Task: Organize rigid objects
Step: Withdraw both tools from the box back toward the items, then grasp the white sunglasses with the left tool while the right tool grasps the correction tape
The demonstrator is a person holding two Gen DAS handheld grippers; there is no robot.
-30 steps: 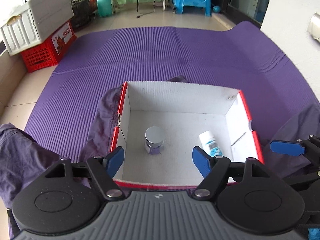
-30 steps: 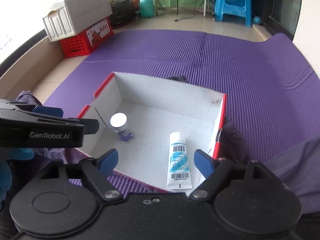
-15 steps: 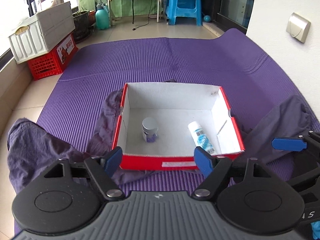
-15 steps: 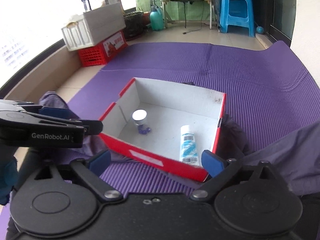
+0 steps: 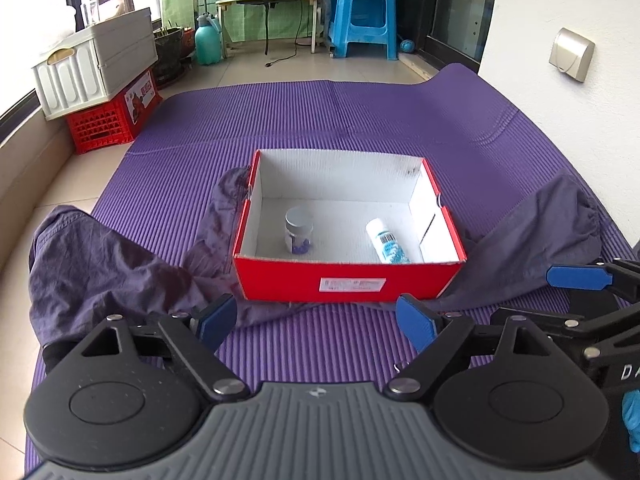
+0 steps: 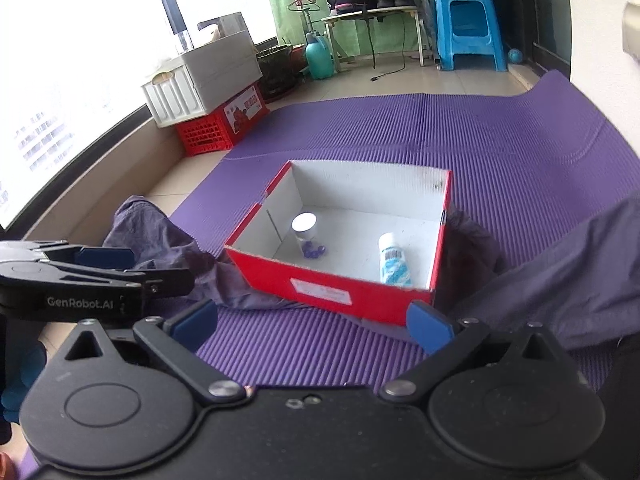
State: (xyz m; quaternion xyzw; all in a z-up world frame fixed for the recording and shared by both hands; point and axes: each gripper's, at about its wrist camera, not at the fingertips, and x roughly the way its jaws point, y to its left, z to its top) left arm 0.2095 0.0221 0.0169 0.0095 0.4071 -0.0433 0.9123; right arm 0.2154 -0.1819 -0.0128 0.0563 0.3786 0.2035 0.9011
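Observation:
A red cardboard box point(image 5: 348, 280) with a white inside sits on a purple mat point(image 5: 320, 120); it also shows in the right wrist view point(image 6: 332, 284). Inside stand a small jar with a silver lid point(image 5: 298, 234) point(image 6: 304, 229) and a white and blue tube point(image 5: 387, 241) point(image 6: 393, 259) lying flat. My left gripper point(image 5: 316, 320) is open and empty, in front of the box. My right gripper point(image 6: 312, 326) is open and empty, also in front of the box.
Dark purple clothes point(image 5: 108, 268) lie left of the box and more point(image 5: 536, 248) on the right. A white crate on a red crate point(image 5: 100, 92) stands far left. A blue stool point(image 5: 360, 20) and a low table stand at the back.
Both grippers have pulled back and up from the box, which now looks smaller and farther. The jar and tube have not moved.

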